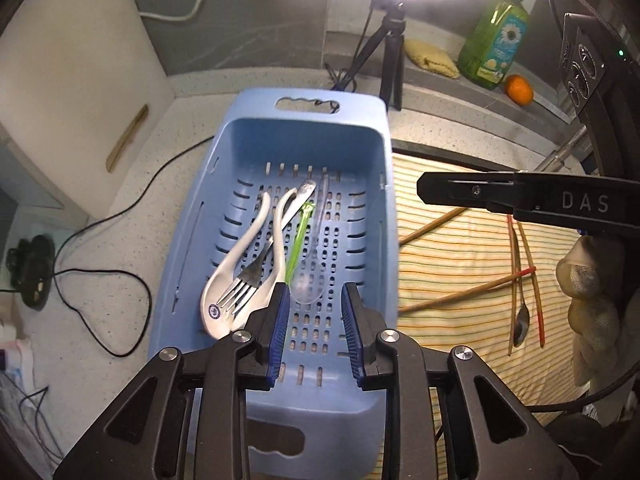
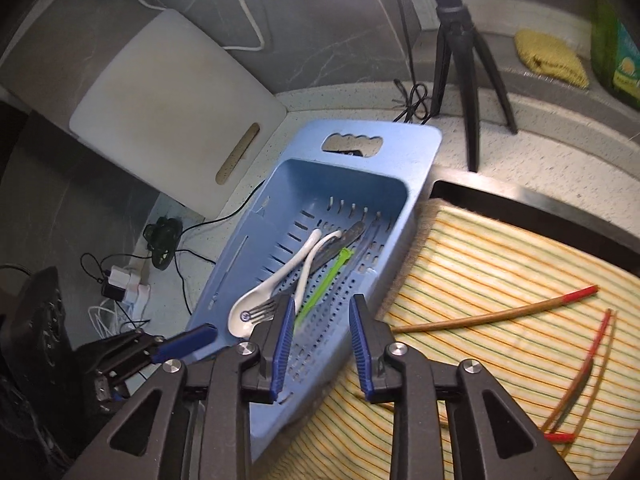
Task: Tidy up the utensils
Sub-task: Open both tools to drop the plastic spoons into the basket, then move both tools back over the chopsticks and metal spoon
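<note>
A blue slotted basket (image 1: 308,98) holds two white ceramic spoons (image 1: 236,268), a metal fork (image 1: 248,280), a green plastic pick (image 1: 298,240) and a clear plastic spoon (image 1: 310,280). My left gripper (image 1: 316,292) hovers open over the basket's near half, with nothing between its pads. My right gripper (image 2: 320,304) is open too, above the basket's right edge (image 2: 416,184) and empty. On the striped cloth (image 2: 480,248) to the right lie red-tipped chopsticks (image 2: 500,316) and a small metal spoon (image 1: 522,318).
A white cutting board (image 1: 80,80) leans at the back left. A tripod (image 1: 390,52), yellow sponge (image 1: 432,58), green soap bottle (image 1: 492,36) and orange (image 1: 519,89) stand behind. Cables (image 1: 100,240) cross the speckled counter at left. A gloved hand (image 1: 592,292) is at right.
</note>
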A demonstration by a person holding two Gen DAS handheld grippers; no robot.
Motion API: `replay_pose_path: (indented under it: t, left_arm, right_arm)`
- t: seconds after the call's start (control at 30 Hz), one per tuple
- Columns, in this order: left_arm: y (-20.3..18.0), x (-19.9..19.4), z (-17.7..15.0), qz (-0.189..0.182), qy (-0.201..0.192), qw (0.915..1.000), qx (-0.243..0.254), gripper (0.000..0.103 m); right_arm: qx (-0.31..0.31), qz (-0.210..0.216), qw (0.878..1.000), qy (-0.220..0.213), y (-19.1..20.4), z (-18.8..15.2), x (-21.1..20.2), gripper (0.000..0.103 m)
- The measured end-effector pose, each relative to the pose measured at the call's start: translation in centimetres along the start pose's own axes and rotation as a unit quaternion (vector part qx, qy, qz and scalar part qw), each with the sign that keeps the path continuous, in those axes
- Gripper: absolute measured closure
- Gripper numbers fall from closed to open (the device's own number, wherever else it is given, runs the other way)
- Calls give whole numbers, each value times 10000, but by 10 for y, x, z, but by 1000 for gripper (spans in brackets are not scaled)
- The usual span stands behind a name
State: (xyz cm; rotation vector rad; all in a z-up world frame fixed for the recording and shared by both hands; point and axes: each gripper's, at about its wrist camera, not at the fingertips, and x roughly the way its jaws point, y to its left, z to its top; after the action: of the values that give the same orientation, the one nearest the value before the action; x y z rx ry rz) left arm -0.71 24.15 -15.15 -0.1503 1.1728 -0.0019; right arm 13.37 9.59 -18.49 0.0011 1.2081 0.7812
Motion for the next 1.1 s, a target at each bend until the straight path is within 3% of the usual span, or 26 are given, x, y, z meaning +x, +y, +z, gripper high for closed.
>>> replay_pose_path:
  t: [0.23,0.33,0.5,0.9,1.1]
  left_arm:
    - [-22,-21,-8,22,-258,9996,128,78]
    - [-31,-26,-11,-48,-320,9994,137,73]
    - [-47,-33,-14,-86,-439,9987,230,73]
    - [-88,-37,-15,-139,-542,9973,473,73]
    - [-105,-35,-15,-64,-573,9964,621,65]
  right_arm:
    - [-402,-351,9975,-474,-2,-17,-42,62]
    - [-447,-474,9957,-651,-6,-24,-57,51]
    - [-622,-803,9906,-920,-8,-36,-78,50]
    - [-533,-1157,9858,-1098,-30,-54,-111,49]
    - [-431,-1493,9811,-1150,-47,-61,-124,49]
